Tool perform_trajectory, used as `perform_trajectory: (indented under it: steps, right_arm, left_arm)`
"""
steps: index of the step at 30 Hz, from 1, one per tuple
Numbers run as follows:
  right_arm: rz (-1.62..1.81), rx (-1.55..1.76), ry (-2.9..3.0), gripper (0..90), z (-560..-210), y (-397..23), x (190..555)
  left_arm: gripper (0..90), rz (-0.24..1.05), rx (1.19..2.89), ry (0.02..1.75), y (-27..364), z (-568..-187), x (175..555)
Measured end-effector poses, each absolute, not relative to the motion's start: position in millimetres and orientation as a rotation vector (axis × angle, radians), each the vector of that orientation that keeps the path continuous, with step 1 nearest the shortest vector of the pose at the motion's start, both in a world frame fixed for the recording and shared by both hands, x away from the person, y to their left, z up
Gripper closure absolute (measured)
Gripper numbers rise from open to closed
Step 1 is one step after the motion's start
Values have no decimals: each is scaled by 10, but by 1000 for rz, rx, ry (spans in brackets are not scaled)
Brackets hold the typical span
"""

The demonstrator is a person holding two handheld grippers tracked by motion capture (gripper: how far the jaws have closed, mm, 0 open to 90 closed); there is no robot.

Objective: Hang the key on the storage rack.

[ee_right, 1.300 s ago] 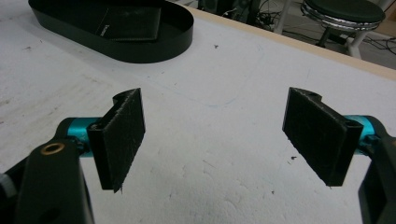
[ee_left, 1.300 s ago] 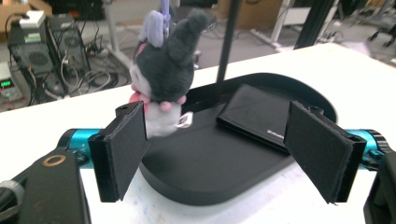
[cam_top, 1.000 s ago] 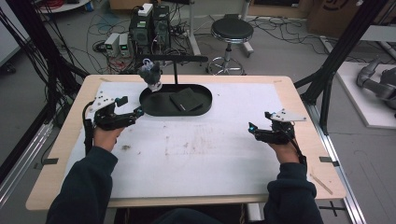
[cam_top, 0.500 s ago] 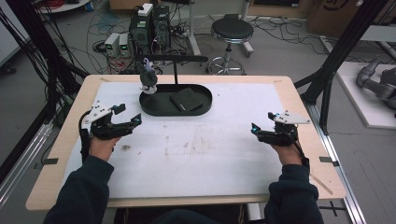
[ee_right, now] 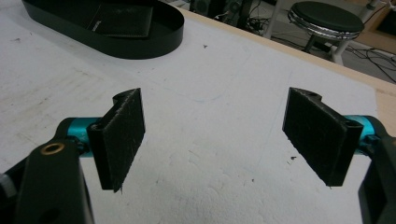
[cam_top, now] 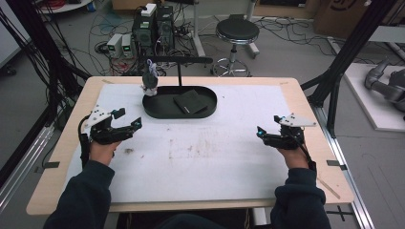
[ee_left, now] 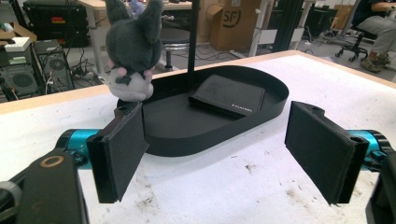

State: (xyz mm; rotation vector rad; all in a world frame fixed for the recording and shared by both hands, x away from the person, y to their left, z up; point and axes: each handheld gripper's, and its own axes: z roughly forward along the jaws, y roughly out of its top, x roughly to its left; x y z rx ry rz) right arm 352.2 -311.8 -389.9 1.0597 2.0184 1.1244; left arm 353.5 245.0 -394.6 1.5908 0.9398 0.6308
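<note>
While the right side barely changes, the left gripper [cam_top: 128, 128] has drawn back toward the person since a second ago: earlier it sat close to the near-left end of the black oval tray [cam_top: 157, 112], and now it hovers lower on the white table cover [cam_top: 200, 157], near but clear of the tray. Its jaws stand wide apart and grip nothing (in the left gripper view the tray's near wall sits in the gap between them). The grey plush toy [cam_top: 150, 83] hangs at the tray's far-left rim from the black stand [cam_top: 179, 71], in the same place as before. A black wallet [cam_top: 189, 101] lies flat inside the tray, right of its middle, unmoved. Farther right, the right gripper [cam_top: 260, 133] rests low over the cover, well apart from the tray, much where it was in the earlier frames. Its jaws are likewise spread wide and hold nothing, with bare cover between them.
</note>
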Motion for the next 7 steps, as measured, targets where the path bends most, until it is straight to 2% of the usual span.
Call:
perform_trajectory:
  steps: [7]
  right_arm:
    - [1126,1062,2017,214,-3899,-3129,3525]
  left_arm:
    - [205,635,1591,940,2459,-3944,3536]
